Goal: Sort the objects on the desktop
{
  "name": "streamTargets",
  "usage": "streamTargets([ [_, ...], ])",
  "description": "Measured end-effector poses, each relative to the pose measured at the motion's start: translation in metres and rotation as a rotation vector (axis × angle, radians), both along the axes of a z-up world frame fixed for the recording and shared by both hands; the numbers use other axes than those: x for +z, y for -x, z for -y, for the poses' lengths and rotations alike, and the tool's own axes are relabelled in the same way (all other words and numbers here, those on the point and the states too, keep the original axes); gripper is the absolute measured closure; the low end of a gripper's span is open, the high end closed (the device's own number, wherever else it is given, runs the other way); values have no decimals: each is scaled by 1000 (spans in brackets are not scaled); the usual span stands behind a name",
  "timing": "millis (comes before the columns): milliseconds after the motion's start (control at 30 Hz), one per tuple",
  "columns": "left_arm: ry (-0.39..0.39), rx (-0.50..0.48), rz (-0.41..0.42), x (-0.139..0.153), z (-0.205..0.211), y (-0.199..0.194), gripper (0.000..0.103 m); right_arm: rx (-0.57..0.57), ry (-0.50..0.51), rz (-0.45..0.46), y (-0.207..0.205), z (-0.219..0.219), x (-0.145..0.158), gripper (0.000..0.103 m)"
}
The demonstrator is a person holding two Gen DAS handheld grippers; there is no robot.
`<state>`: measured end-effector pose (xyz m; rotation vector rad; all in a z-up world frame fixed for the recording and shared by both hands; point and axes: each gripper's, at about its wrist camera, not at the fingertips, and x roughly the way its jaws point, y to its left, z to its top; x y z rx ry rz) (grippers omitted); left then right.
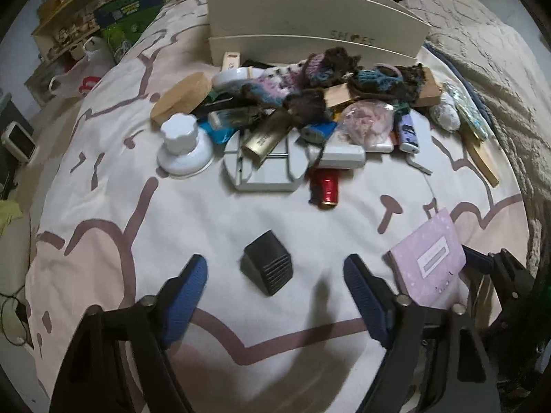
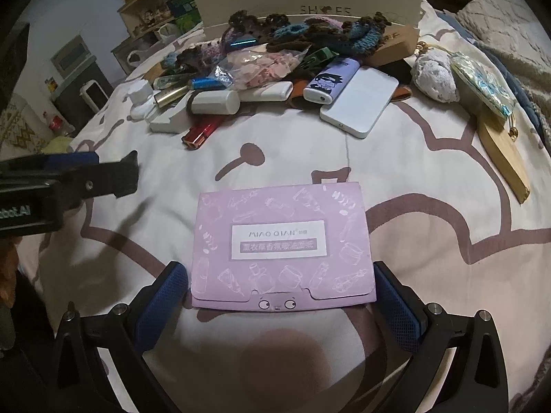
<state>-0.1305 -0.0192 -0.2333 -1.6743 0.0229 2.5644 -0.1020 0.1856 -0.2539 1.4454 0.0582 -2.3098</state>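
A small black ribbed block [image 1: 268, 262] lies on the patterned sheet between the open fingers of my left gripper [image 1: 275, 289]. A flat pink packet [image 2: 282, 246] lies between the open blue pads of my right gripper [image 2: 282, 292], its near end just inside them; whether the pads touch it I cannot tell. The packet also shows in the left wrist view [image 1: 428, 261]. A heap of small objects lies beyond: a red tube [image 1: 327, 189], a gold tube [image 1: 263, 141], a white knob [image 1: 180, 141], a silver phone [image 2: 361, 103] and knitted pieces [image 1: 344, 69].
A cream box marked SHOES [image 1: 310, 20] stands behind the heap. A wooden paddle [image 2: 502, 151] and a grey lump [image 2: 435, 77] lie at the right. The left gripper's black body [image 2: 69, 182] shows at the left of the right wrist view. Shelves stand far left.
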Motion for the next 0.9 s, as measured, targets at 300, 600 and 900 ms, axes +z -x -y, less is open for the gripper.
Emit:
streamTargets([
  [300,-75,-5,77,-8,-1,2,49,-19,-3,-5,0,-8,2,1],
  [600,-134,44,62,-9,7,1,75,-11,-32,-16,1,1,-2,1],
  [900,-43,14,10,-8,-4,7,75,-9,-36,-17,3,4,-3,1],
])
